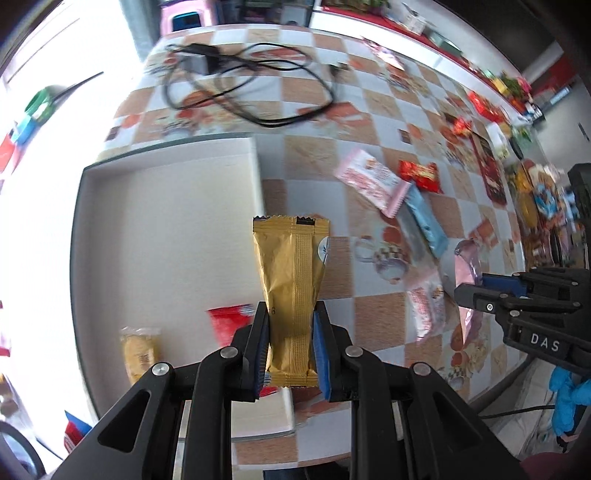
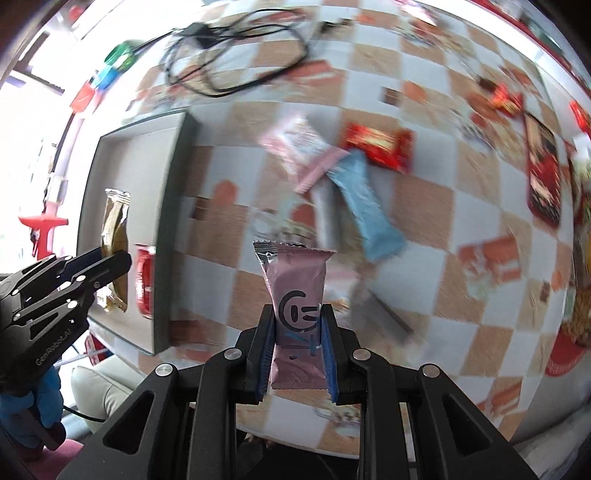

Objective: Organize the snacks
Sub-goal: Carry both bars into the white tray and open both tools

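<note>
- Left gripper [image 1: 290, 345] clamps a gold packet [image 1: 291, 291], pointing steeply down over the white tray's [image 1: 166, 221] right rim.
- Right gripper [image 2: 297, 352] pinches a pink packet [image 2: 295, 310], aimed straight down above the checked table [image 2: 424, 277].
- Only the left view shows a yellow snack [image 1: 140, 354] in the tray.

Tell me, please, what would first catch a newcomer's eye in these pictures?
Each gripper clamps a snack: the left gripper holds a gold packet above the white tray, and the right gripper holds a pink packet over the checkered tablecloth.

A home: checkered tablecloth [image 1: 369, 155], snack-strewn shelf [image 1: 424, 33].
</note>
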### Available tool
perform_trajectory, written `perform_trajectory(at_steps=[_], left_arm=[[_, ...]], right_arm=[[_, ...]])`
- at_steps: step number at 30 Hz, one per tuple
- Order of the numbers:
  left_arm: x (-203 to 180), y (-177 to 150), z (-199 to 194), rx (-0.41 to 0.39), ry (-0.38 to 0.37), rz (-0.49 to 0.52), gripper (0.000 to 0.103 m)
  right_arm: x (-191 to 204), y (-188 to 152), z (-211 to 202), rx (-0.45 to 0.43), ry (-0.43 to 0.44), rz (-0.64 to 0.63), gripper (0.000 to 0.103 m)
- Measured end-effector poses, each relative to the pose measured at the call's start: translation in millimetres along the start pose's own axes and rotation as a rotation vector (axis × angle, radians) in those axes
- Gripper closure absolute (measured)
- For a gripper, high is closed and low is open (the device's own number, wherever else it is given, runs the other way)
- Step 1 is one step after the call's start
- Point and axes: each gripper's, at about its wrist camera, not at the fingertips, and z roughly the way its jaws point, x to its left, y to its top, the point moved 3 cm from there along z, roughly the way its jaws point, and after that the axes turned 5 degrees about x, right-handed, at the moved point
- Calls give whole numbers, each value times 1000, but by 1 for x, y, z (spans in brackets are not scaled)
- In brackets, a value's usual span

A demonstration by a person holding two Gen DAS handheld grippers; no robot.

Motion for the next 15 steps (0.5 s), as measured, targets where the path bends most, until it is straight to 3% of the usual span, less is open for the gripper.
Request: perform_trajectory(at_steps=[15], left_arm=[[87, -19, 0, 11, 54, -167, 79]], right_arm=[[138, 61, 33, 40, 14, -215, 78]])
